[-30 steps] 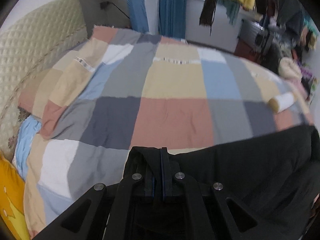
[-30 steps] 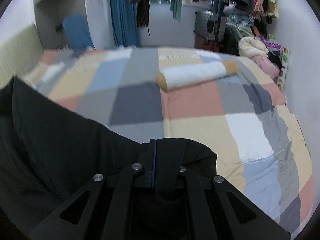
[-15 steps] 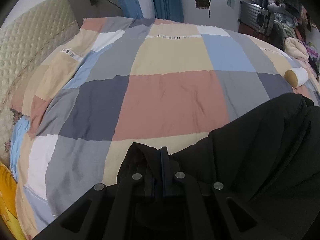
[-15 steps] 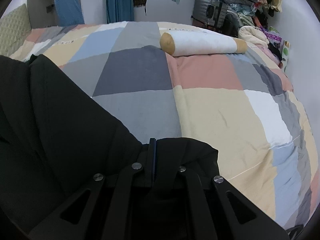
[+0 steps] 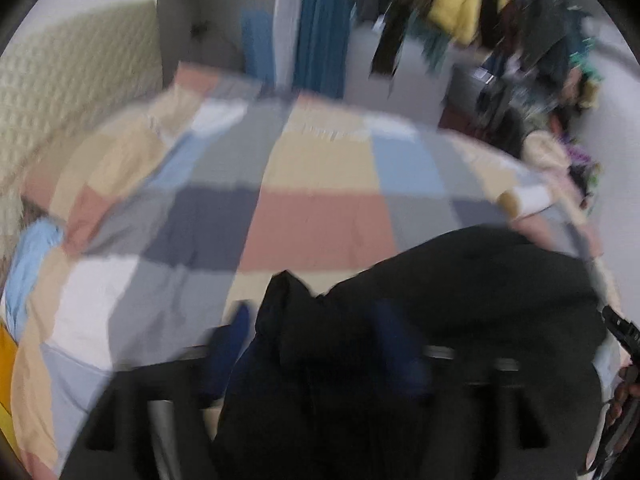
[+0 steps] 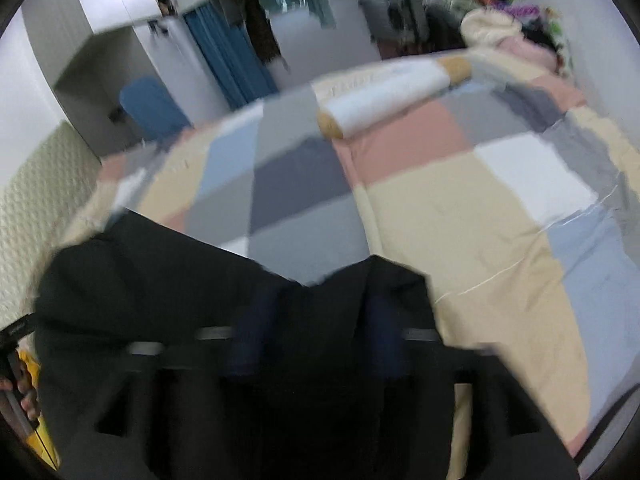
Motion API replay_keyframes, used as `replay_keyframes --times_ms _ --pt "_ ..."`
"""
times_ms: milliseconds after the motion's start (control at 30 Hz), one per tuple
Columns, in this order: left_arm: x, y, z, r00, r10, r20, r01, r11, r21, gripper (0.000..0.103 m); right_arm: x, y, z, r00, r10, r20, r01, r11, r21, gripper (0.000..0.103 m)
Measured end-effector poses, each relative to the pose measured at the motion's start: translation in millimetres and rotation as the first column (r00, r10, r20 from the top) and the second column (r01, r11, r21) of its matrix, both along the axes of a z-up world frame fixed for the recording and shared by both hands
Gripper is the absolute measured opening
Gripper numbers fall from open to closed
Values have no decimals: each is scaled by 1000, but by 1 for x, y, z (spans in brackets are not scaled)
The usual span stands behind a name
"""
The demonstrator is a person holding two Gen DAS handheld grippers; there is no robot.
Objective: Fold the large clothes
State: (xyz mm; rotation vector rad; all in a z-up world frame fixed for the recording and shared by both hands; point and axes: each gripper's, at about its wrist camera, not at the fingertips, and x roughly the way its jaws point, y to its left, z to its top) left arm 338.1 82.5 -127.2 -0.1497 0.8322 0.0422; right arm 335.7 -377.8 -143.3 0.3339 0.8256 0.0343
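Garment (image 5: 472,292), black, lies spread on the checked bed cover (image 5: 320,220) at the near edge of the bed. Half a second ago both tools pinched a corner each; now we see the left tool (image 5: 316,332) and right tool (image 6: 316,320) with jaws opening, cloth between the blue pads but no longer pinched. We read this as a release: the fold has been laid down. A white bolster (image 6: 384,100) sits well beyond. Frames are blurred.
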Motion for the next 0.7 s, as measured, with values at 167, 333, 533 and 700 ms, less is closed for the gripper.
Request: replay_keyframes --times_ms 167,333,533,700 --pt "-42 -40 40 984 -99 148 88 993 75 83 -35 25 52 984 29 174 -29 1000 -1 88" --pt "-26 -107 38 971 -203 126 195 978 72 83 -39 87 66 974 121 193 -112 992 -54 90" --pt "18 -157 -12 965 -253 64 240 957 162 83 -1 140 21 979 183 87 -175 980 -91 95" --pt "36 -146 -59 968 -246 43 242 966 89 83 23 144 -21 983 185 -3 -185 981 -52 96"
